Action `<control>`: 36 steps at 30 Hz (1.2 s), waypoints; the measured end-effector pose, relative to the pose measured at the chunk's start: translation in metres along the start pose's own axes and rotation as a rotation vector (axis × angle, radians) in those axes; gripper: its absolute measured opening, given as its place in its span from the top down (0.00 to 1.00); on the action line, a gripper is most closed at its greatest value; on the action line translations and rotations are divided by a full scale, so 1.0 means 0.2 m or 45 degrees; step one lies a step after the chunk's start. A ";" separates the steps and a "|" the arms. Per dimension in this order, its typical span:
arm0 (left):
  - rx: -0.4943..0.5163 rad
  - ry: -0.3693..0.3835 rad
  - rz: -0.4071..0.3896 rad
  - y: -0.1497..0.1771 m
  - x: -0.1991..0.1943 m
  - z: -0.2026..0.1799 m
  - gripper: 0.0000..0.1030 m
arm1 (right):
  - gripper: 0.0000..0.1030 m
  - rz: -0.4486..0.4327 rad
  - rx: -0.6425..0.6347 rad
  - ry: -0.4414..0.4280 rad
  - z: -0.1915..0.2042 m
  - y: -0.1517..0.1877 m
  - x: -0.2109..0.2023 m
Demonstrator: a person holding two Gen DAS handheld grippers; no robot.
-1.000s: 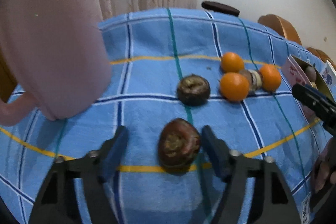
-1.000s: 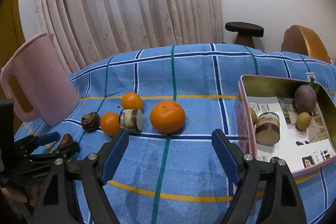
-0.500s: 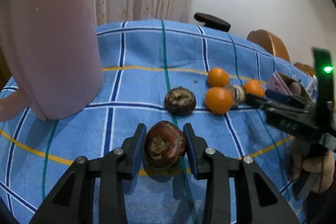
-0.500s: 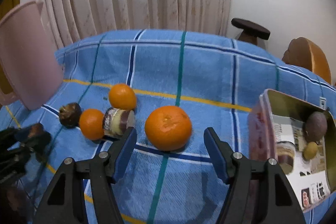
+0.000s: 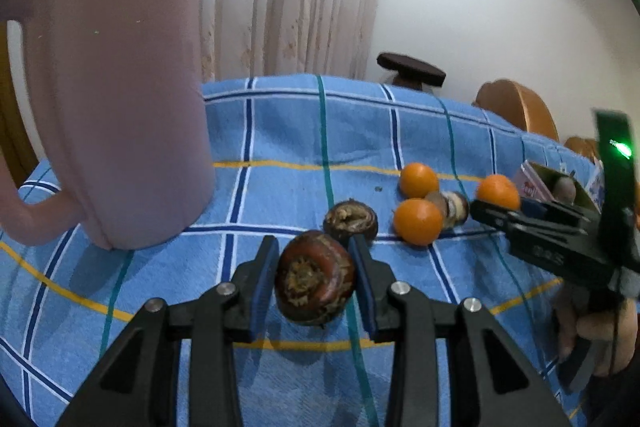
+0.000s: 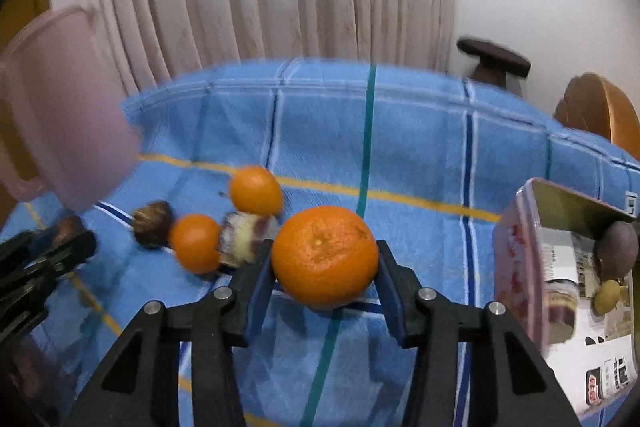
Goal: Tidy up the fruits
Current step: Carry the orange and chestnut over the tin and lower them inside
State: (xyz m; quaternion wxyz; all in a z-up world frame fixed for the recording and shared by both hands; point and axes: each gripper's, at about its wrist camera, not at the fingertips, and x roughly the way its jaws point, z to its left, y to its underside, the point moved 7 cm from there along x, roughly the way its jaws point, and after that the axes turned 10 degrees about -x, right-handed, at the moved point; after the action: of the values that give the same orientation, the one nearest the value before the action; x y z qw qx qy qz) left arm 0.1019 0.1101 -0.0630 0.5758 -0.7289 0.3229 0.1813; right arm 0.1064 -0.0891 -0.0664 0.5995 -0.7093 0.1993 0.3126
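- Left tongs [image 5: 314, 277] are clamping a dark brown water chestnut [image 5: 315, 278] between both blue pads, holding it just above the blue checked cloth [image 5: 280, 131] on the worktop.
- Right tongs [image 6: 325, 277] are closing around a large orange [image 6: 325, 255] — both pads are touching its sides, and it looks to be sitting on the cloth.
- Just beyond the left tongs a second chestnut [image 5: 351, 220] is lying; further right, two small oranges [image 5: 418, 221] are flanking a cut brownish piece [image 5: 450, 205].
- Left of the left tongs a pink jug [image 5: 116, 79] is standing upright.
- Right of the right tongs a pink-walled tray [image 6: 516, 259] is sitting — some fruit is lying inside.
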 end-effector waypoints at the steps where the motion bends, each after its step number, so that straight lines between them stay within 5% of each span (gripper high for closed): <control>1: -0.014 0.003 -0.025 -0.01 -0.02 0.00 0.63 | 0.52 -0.025 0.001 -0.003 0.00 0.01 -0.03; 14: -0.104 -0.066 -0.163 0.02 -0.09 -0.09 0.63 | 0.52 -0.152 0.054 -0.039 -0.07 0.13 -0.29; 22: -0.059 0.035 -0.161 0.05 -0.05 -0.44 0.63 | 0.52 -0.222 0.085 0.022 -0.26 0.14 -0.43; 36: 0.085 0.188 -0.116 0.13 0.08 -1.13 0.63 | 0.52 -0.171 0.179 0.263 -0.82 0.27 -0.53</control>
State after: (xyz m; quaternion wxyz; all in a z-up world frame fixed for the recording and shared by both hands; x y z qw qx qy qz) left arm 0.0712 -0.1125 -0.0302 0.5822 -0.7345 0.3368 0.0899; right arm 0.0282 -0.2695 -0.0200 0.6438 -0.7056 0.2334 0.1824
